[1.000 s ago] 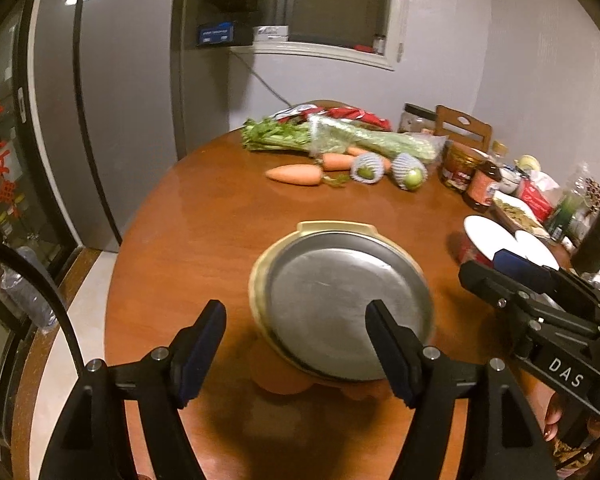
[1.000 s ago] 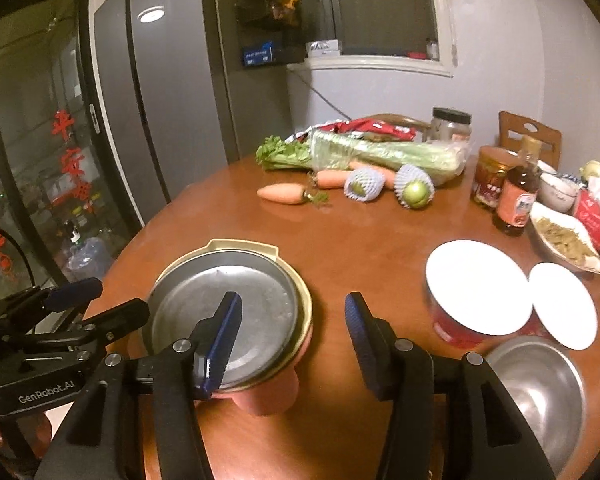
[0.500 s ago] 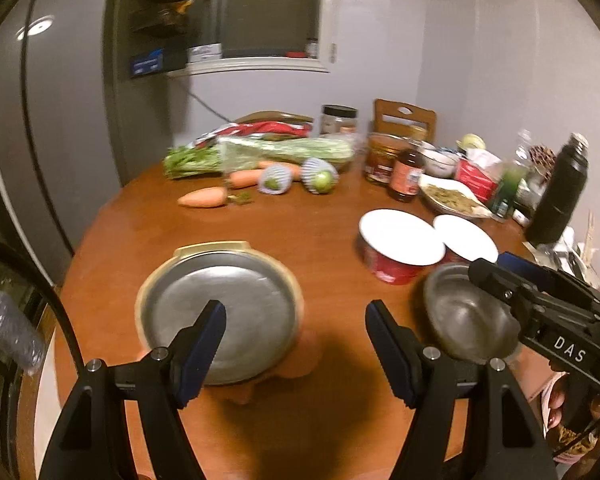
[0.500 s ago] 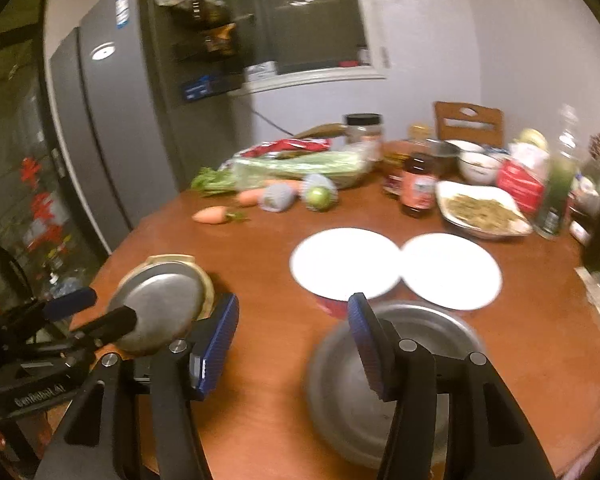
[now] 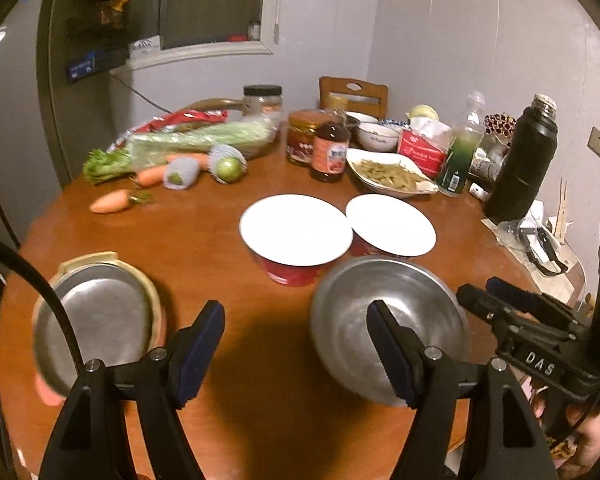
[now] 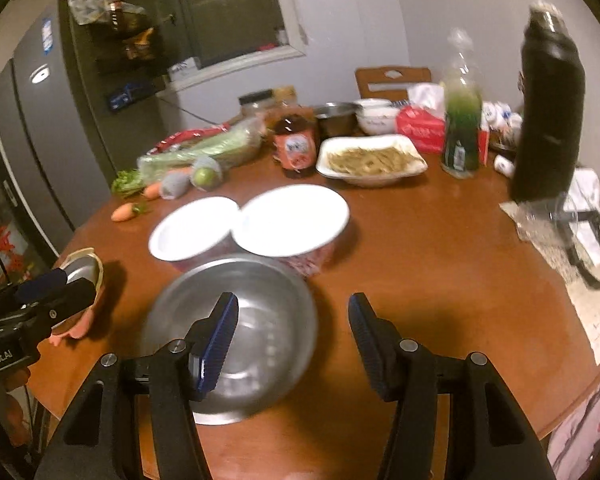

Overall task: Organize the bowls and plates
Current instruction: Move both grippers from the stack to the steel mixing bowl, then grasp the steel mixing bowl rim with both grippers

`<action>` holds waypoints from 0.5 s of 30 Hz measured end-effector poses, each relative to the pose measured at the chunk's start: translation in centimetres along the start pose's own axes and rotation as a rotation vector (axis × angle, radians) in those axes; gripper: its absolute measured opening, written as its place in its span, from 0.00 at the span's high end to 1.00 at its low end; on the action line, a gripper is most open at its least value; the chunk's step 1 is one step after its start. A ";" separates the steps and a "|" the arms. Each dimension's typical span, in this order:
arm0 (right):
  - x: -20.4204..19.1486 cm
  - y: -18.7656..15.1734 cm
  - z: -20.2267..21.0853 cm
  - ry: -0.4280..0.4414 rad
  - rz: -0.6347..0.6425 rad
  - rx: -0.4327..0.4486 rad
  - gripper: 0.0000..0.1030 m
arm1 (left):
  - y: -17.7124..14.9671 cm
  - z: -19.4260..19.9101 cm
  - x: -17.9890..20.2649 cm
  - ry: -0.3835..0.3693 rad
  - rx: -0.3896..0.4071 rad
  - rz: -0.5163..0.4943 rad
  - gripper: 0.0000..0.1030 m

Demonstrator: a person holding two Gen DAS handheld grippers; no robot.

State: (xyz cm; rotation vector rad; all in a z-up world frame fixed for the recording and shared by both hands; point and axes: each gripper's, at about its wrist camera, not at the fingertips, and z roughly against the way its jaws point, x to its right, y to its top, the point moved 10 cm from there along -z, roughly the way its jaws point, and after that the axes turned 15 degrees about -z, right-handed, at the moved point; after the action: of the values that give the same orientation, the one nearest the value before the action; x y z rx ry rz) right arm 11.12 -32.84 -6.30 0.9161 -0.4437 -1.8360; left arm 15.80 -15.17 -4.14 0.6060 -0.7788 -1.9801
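Both jaws empty, steel bowl (image 6: 256, 300) behind right gripper's (image 6: 294, 344) left jaw

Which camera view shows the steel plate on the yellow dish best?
The left wrist view: the steel plate shows nearly whole there, with only a cable across it. In the right wrist view only its edge shows, behind the left gripper.

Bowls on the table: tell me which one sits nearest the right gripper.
The empty steel bowl, just before the right gripper. Its bare metal sets it apart from the two red bowls, which are white inside and farther back.
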 end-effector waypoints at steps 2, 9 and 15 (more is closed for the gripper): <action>0.7 -0.2 -0.7 0.001 -0.004 -0.015 0.43 | -0.1 -1.4 0.5 -0.004 -0.024 0.008 0.29; 1.7 -0.7 -2.6 0.000 0.021 -0.055 0.47 | -0.6 -4.6 1.8 -0.021 -0.078 0.025 0.29; 1.6 -0.7 -3.9 0.013 0.040 -0.075 0.59 | -1.0 -6.5 2.1 -0.027 -0.110 0.031 0.29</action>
State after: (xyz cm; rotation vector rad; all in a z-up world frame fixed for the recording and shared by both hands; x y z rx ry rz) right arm 13.29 -33.58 -9.91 0.8614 -0.3800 -1.7978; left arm 18.61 -18.48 -9.57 0.5008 -0.6869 -1.9923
